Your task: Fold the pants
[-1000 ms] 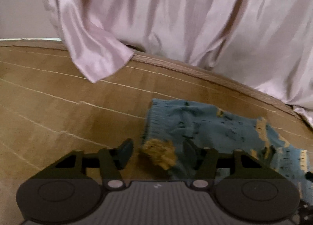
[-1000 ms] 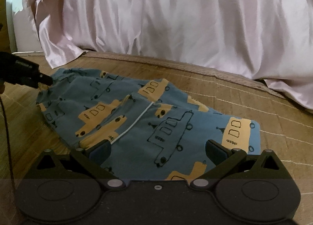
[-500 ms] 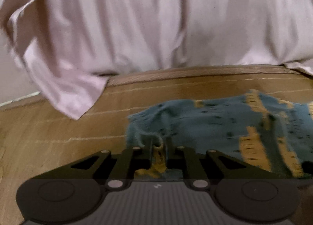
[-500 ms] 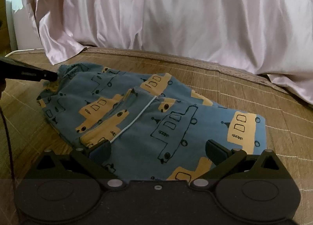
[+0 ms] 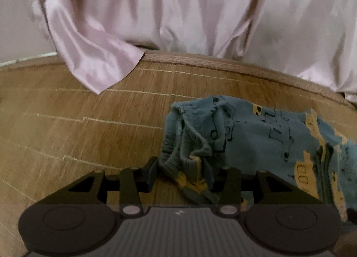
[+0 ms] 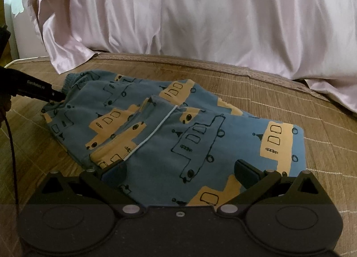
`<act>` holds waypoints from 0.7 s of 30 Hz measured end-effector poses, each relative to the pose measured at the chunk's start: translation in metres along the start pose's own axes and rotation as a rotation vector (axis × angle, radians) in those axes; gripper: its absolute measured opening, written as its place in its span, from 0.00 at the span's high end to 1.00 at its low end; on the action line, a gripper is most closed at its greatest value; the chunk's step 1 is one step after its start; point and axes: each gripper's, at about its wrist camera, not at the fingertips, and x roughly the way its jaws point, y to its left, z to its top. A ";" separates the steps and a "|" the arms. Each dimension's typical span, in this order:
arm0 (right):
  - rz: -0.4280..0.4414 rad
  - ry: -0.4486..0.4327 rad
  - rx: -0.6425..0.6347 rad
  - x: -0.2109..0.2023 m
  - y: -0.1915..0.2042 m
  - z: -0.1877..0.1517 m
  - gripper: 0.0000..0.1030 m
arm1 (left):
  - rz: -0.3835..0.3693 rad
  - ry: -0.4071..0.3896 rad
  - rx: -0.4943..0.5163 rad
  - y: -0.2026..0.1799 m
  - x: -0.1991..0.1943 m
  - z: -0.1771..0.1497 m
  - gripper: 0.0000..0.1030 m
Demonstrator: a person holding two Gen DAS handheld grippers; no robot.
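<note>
Two low, close views, pants (image 5: 256, 141) shared

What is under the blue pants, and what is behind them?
The pants lie on a woven mat; the part beneath them is covered. Behind hangs a pale pink sheet; what it covers cannot be seen.

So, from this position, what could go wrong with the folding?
The left gripper is open with bunched waistband fabric between its fingers; moving away could snag it and spoil the fold. The right gripper is open just over the pants, so lowering or sliding it could wrinkle the top layer.
</note>
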 end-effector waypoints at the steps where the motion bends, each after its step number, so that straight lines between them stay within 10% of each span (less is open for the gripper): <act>1: 0.000 0.002 0.000 0.000 0.000 0.000 0.01 | -0.001 0.003 -0.008 0.001 0.000 0.000 0.56; 6: 0.000 0.005 0.001 0.000 0.000 -0.001 0.01 | 0.013 -0.009 -0.067 0.000 -0.007 0.003 0.78; 21: -0.007 -0.004 -0.006 -0.006 -0.003 0.005 0.01 | -0.111 -0.114 -0.013 -0.026 -0.054 0.018 0.83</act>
